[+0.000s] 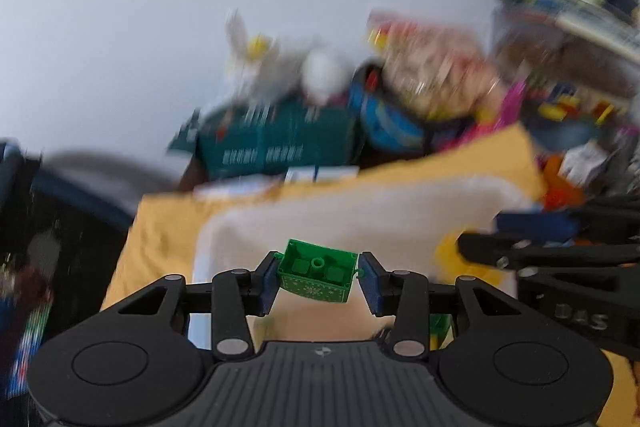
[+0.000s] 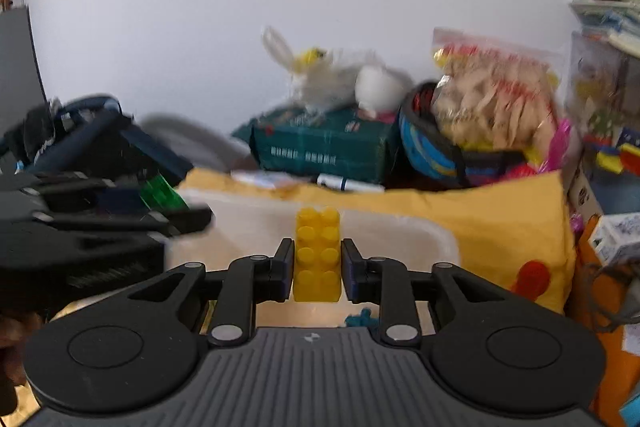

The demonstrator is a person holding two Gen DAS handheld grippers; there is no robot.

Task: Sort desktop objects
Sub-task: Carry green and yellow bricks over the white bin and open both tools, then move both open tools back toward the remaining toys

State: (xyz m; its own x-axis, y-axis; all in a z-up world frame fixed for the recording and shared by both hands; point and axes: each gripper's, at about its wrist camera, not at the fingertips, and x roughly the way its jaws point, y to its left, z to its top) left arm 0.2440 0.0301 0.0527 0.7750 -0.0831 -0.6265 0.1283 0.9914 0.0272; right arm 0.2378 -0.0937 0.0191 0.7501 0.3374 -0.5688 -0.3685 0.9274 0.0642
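My left gripper (image 1: 319,277) is shut on a green toy brick (image 1: 317,275), held hollow side up and tilted, above a whitish translucent bin (image 1: 304,223). My right gripper (image 2: 316,267) is shut on a yellow studded brick (image 2: 317,255), held upright over the same bin (image 2: 400,231). The left gripper with its green brick (image 2: 162,193) shows at the left of the right wrist view. The right gripper's black fingers (image 1: 520,247) show at the right of the left wrist view.
A yellow cloth (image 2: 500,219) lies under the bin. Behind stand a dark green box (image 2: 328,147), a white plush toy (image 2: 340,79), a snack bag (image 2: 492,95) in a blue basket, a marker (image 2: 344,183), and shelves of clutter at the right. A dark bag (image 2: 80,139) sits at the left.
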